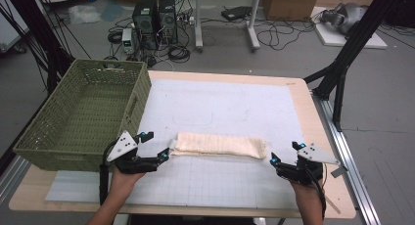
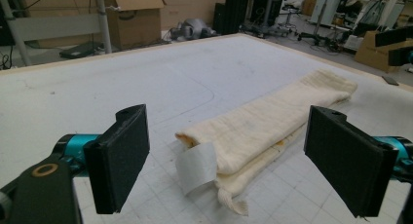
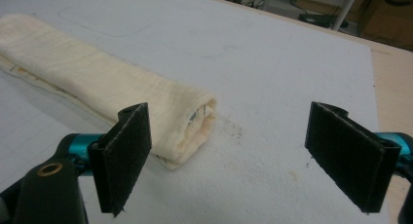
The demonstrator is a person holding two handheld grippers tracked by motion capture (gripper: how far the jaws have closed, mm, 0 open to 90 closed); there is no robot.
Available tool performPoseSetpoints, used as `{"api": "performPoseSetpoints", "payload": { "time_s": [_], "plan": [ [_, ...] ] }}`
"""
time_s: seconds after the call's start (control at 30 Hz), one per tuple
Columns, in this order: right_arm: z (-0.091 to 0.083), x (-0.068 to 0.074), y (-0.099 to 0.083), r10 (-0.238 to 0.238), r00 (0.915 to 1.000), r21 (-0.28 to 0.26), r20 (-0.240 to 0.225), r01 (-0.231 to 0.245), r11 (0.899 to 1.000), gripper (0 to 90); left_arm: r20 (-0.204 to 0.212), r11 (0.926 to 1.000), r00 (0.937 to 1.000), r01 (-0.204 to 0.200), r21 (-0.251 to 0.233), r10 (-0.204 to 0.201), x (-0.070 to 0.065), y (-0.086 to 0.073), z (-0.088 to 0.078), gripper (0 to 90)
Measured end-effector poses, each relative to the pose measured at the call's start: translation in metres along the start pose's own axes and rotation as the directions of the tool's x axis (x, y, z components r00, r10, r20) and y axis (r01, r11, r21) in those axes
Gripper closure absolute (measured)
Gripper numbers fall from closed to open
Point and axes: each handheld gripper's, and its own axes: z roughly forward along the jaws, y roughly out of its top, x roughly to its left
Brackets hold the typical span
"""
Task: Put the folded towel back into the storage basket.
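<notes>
Lying folded near the tabletop's front edge: cream towel (image 1: 220, 146), long strip. Left gripper (image 1: 155, 146) at its left end, right gripper (image 1: 285, 153) at its right end, both jaws wide apart, holding nothing. Green basket (image 1: 78, 112) at left edge.

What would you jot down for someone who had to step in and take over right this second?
Left gripper: open, holding nothing, at the left end of the towel.
Right gripper: open, holding nothing, just off the towel's right end.
Towel: cream, folded into a long narrow strip, lying flat on the white mat, with a small white tag at its left end.
Green basket: at the table's left edge, nothing visible in it.
Done: towel folded lengthwise.
Left, probably: grip both ends, fold again or move it to the basket.
</notes>
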Motion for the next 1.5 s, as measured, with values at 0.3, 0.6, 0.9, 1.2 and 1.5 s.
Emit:
{"api": "performPoseSetpoints", "payload": {
  "time_s": [0.3, 0.6, 0.9, 1.2, 1.5],
  "plan": [
    [-0.005, -0.002, -0.002, 0.006, 0.9999, -0.008, 0.01, -0.006, 1.0, 15.9, 0.011, 1.0, 0.9999, -0.001, 0.006, 0.001, -0.002, 0.0, 0.003, 17.0],
    [-0.005, -0.002, -0.002, 0.005, 1.0, -0.005, 0.0, -0.005, 1.0, 15.9, 0.015, 0.9999, 0.9999, 0.004, 0.01, -0.004, -0.003, 0.001, 0.004, 16.9],
    [-0.003, -0.002, -0.002, 0.002, 1.0, -0.001, -0.006, -0.002, 1.0, 15.9, 0.03, 0.9999, 0.9996, 0.002, 0.011, -0.003, -0.005, 0.004, 0.004, 17.0],
    [-0.003, 0.0, -0.002, 0.003, 1.0, -0.003, -0.008, -0.003, 1.0, 15.9, 0.037, 0.9997, 0.9992, 0.015, 0.02, -0.016, -0.006, 0.012, 0.006, 16.7],
    [-0.003, 0.0, -0.001, 0.0, 1.0, -0.006, -0.01, -0.001, 1.0, 15.9, 0.056, 0.9963, 0.9958, 0.07, 0.049, -0.073, -0.002, 0.024, 0.014, 16.7]
  ]
}}
